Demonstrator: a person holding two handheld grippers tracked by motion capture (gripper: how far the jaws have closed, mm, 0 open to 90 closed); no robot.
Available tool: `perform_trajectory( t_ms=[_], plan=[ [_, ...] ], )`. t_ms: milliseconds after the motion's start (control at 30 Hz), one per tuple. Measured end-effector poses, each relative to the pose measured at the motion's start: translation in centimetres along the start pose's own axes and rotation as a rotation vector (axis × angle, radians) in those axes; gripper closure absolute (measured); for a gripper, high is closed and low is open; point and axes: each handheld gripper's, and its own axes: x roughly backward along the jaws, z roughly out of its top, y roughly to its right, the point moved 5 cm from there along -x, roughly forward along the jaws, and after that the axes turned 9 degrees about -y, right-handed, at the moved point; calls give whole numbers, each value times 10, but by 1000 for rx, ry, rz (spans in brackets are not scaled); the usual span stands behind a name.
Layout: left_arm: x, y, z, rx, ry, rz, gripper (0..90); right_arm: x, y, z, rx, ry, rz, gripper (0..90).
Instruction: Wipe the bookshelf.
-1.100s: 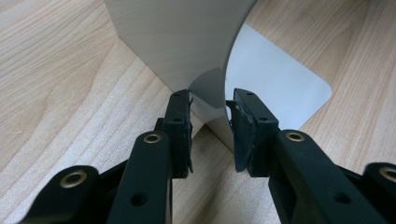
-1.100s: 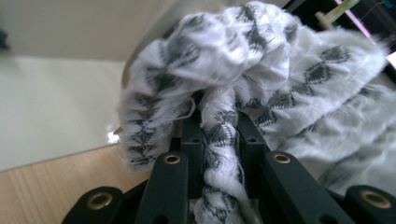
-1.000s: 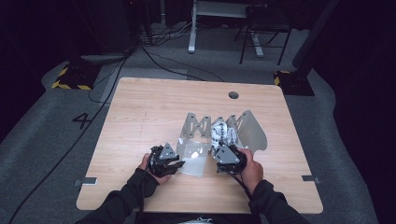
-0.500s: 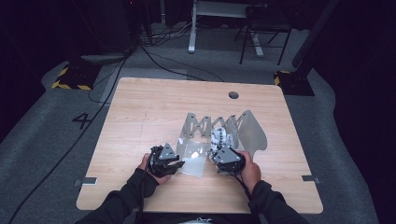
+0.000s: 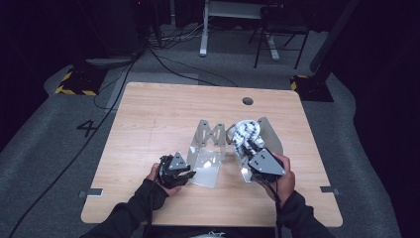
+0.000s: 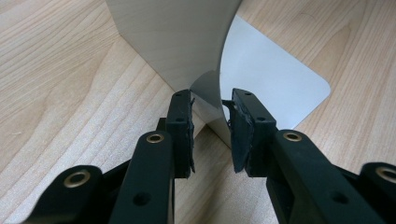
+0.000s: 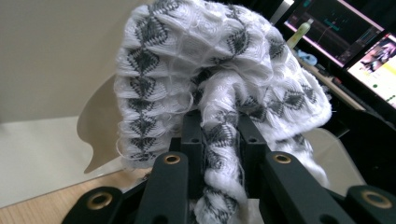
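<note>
**Cloth held over the metal rack, base edge between the left jaws**

A white cloth (image 7: 205, 84) with a grey diamond pattern is pinched by the right gripper (image 7: 219, 140). Its jaws are closed tightly on a fold of the cloth, and the rest of the cloth is bunched up above them. In the high view, the cloth (image 5: 246, 133) is seen over the right part of a metal rack (image 5: 210, 134), which stands near the middle of the table (image 5: 148, 114). The right gripper (image 5: 257, 157) is held just below the cloth, at the near right of the rack.

The left gripper (image 6: 212, 123) is placed at the near left corner of the rack. Its jaws are partly open, and a thin upright edge of the rack (image 6: 208, 93) is seen between them; a small gap is left on each side, so the metal is not squeezed. The flat base plate (image 6: 275, 79) lies on the table behind the jaws.
</note>
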Motion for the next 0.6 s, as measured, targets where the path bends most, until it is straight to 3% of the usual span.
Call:
perform_trajectory(
  t_ms=[100,267,467,600],
  plan=[
    [0,0,0,-1,-1,-1,702,3,0,2,4,12,-4,771],
    [0,0,0,3,-1,1,701,-11,-15,-1,31,-12,36,771],
    [-1,0,0,2,-4,1,699,-40,-49,-12,95,-87,122,771],
    [0,-1,0,-2,-5,5,699,-52,-63,-27,148,-160,160,771]
  ],
)
